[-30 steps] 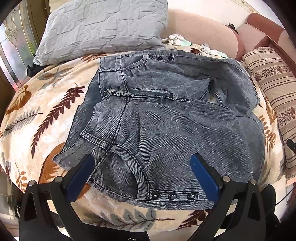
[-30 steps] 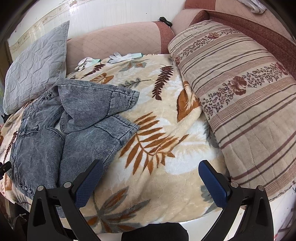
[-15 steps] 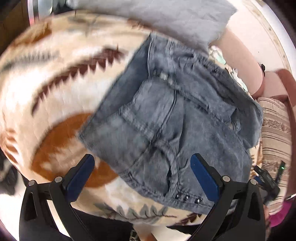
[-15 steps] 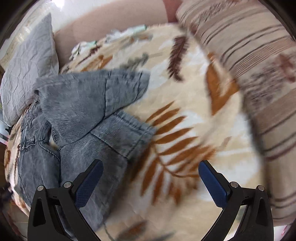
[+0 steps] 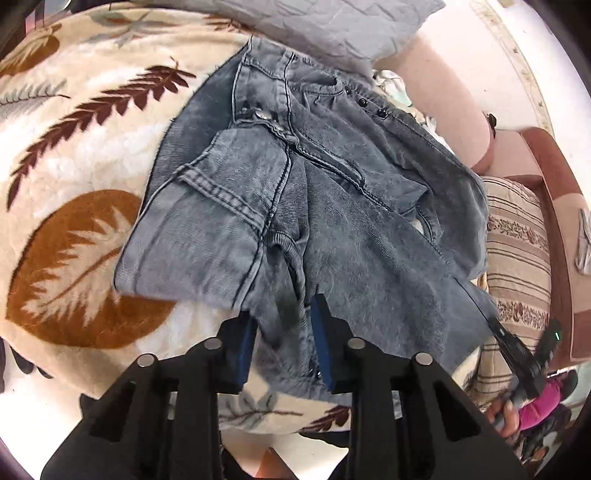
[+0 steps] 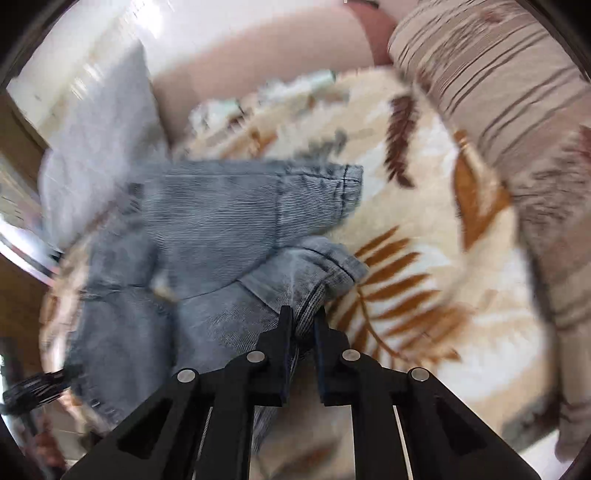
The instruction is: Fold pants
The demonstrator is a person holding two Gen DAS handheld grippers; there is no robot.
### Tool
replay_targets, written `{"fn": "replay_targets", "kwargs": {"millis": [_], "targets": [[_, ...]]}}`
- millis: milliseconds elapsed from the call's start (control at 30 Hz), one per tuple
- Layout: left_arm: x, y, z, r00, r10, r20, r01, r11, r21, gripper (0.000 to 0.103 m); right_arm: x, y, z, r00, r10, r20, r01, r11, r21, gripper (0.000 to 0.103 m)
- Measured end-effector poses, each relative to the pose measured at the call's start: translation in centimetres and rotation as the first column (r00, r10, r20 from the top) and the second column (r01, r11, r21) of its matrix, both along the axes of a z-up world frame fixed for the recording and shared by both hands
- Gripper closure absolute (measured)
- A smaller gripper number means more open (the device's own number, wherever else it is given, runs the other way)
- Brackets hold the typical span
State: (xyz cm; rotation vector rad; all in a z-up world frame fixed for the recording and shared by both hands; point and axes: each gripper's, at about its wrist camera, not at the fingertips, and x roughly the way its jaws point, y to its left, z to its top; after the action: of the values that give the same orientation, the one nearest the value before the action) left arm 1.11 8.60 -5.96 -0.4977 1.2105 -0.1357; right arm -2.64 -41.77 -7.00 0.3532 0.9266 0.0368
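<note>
Grey denim pants lie crumpled on a leaf-patterned blanket, waist toward the left and both legs folded over to the right. My left gripper is closing its jaws on the near waistband edge, and bunched denim fills the gap between the blue pads. In the right wrist view the pants end in two leg hems. My right gripper is closing, nearly shut, with the near leg's hem pinched between its fingers.
A grey quilted pillow lies behind the waist. A striped pillow lines the right side. The pink sofa back runs along the far edge, with small white cloths in front of it. Bare blanket spreads right of the hems.
Both grippers went from wide open to closed on denim. The left sank and rolled toward the waistband edge. The right swung left from the bare blanket onto the near leg hem.
</note>
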Motion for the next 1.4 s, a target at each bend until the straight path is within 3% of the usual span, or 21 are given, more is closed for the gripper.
{"fn": "replay_targets", "kwargs": {"millis": [100, 167, 233, 333, 400, 433, 467, 500, 667, 767, 833, 867, 900, 933, 1000, 1067, 1133, 1233, 1300, 1367, 1400], "targets": [[-0.6, 0.9, -1.5, 0.999, 0.020, -0.038, -0.019, 1.000, 0.017, 0.077, -4.8, -2.4, -0.9, 0.997, -0.070, -0.032, 0.069, 0.997, -0.029, 0.093], [-0.6, 1.4, -3.3, 0.995, 0.030, -0.090, -0.027, 0.999, 0.037, 0.077, -7.0, -4.5, -4.1, 0.983, -0.127, -0.134, 0.122, 0.992, -0.042, 0.093], [-0.7, 1.7, -3.9, 0.993, 0.027, -0.116, -0.025, 1.000, 0.014, 0.077, -7.8, -5.8, -5.9, 0.971, -0.137, -0.194, 0.144, 0.989, 0.020, 0.091], [-1.1, 2.2, -1.8, 0.999, 0.019, -0.045, -0.018, 1.000, 0.018, 0.076, -8.1, -6.5, -4.2, 0.973, -0.179, -0.145, 0.185, 0.982, 0.033, 0.070], [-1.5, 2.4, -0.6, 1.000, 0.016, -0.003, -0.016, 1.000, -0.003, 0.060, -7.4, -6.9, -1.6, 0.974, -0.220, -0.052, 0.219, 0.976, -0.019, 0.045], [-1.4, 2.5, -0.4, 1.000, 0.020, 0.010, -0.020, 1.000, -0.010, 0.046, -6.8, -7.0, -0.6, 0.974, -0.224, -0.018, 0.223, 0.974, -0.026, 0.038], [-1.2, 2.5, -0.2, 0.999, 0.028, 0.027, -0.028, 1.000, -0.005, 0.039, -5.4, -6.9, 0.2, 0.978, -0.209, 0.003, 0.209, 0.977, -0.029, 0.029], [-0.7, 2.3, -0.1, 0.999, 0.033, 0.041, -0.033, 0.999, 0.012, 0.038, -3.8, -6.9, 0.2, 0.982, -0.191, 0.001, 0.191, 0.981, -0.030, 0.028], [1.3, 1.2, -0.4, 0.999, 0.030, 0.030, -0.033, 0.994, 0.107, 0.037, 4.1, -3.6, -2.3, 0.992, -0.076, -0.100, 0.064, 0.991, -0.118, 0.030], [3.0, 1.8, -0.2, 0.997, 0.055, 0.057, -0.062, 0.988, 0.139, 0.026, 6.6, -2.5, -4.5, 0.986, -0.060, -0.156, 0.032, 0.984, -0.177, 0.030], [4.5, 2.2, -1.5, 0.998, 0.070, 0.000, -0.070, 0.986, 0.150, 0.026, 7.5, -1.6, -5.8, 0.983, -0.026, -0.184, -0.010, 0.982, -0.190, 0.033], [5.1, 2.2, -2.3, 0.997, 0.066, -0.038, -0.061, 0.990, 0.130, 0.026, 7.2, -0.9, -5.6, 0.986, 0.001, -0.166, -0.039, 0.973, -0.228, 0.052], [5.3, 2.1, -2.8, 0.996, 0.065, -0.055, -0.058, 0.991, 0.117, 0.026, 7.1, -0.5, -5.4, 0.987, 0.028, -0.159, -0.067, 0.967, -0.246, 0.090], [5.3, 1.9, -2.9, 0.997, 0.062, -0.049, -0.056, 0.991, 0.125, 0.028, 6.8, -0.1, -4.7, 0.987, 0.044, -0.153, -0.086, 0.958, -0.274, 0.093], [5.0, 1.2, -2.8, 0.999, 0.038, -0.016, -0.035, 0.985, 0.171, 0.035, 5.6, -0.6, -2.6, 0.996, 0.031, -0.087, -0.055, 0.958, -0.281, 0.095], [4.9, 0.4, -3.1, 1.000, 0.021, -0.010, -0.018, 0.975, 0.219, 0.044, 4.6, -2.5, -1.5, 0.998, -0.047, -0.036, 0.033, 0.953, -0.302, 0.096], [4.9, -0.1, -3.5, 1.000, 0.007, -0.010, -0.004, 0.964, 0.268, 0.048, 4.6, -5.5, -2.7, 0.986, -0.148, -0.077, 0.119, 0.948, -0.297, 0.103], [4.8, 0.2, -3.3, 1.000, -0.003, -0.012, 0.006, 0.960, 0.281, 0.052, 4.8, -7.3, -4.8, 0.968, -0.203, -0.148, 0.147, 0.937, -0.318, 0.103], [4.5, 0.7, -2.5, 1.000, -0.006, -0.013, 0.009, 0.970, 0.242, 0.056, 3.7, -8.2, -4.4, 0.971, -0.196, -0.134, 0.161, 0.958, -0.237, 0.102], [4.5, 1.5, -0.4, 0.999, -0.005, 0.035, -0.003, 0.976, 0.219, 0.056, 3.6, -8.4, -2.9, 0.985, -0.157, -0.077, 0.151, 0.986, -0.076, 0.097], [4.9, 1.8, 0.8, 0.998, -0.003, 0.064, -0.012, 0.973, 0.231, 0.056, 4.0, -8.1, -2.4, 0.987, -0.144, -0.065, 0.142, 0.989, -0.041, 0.093]]}}
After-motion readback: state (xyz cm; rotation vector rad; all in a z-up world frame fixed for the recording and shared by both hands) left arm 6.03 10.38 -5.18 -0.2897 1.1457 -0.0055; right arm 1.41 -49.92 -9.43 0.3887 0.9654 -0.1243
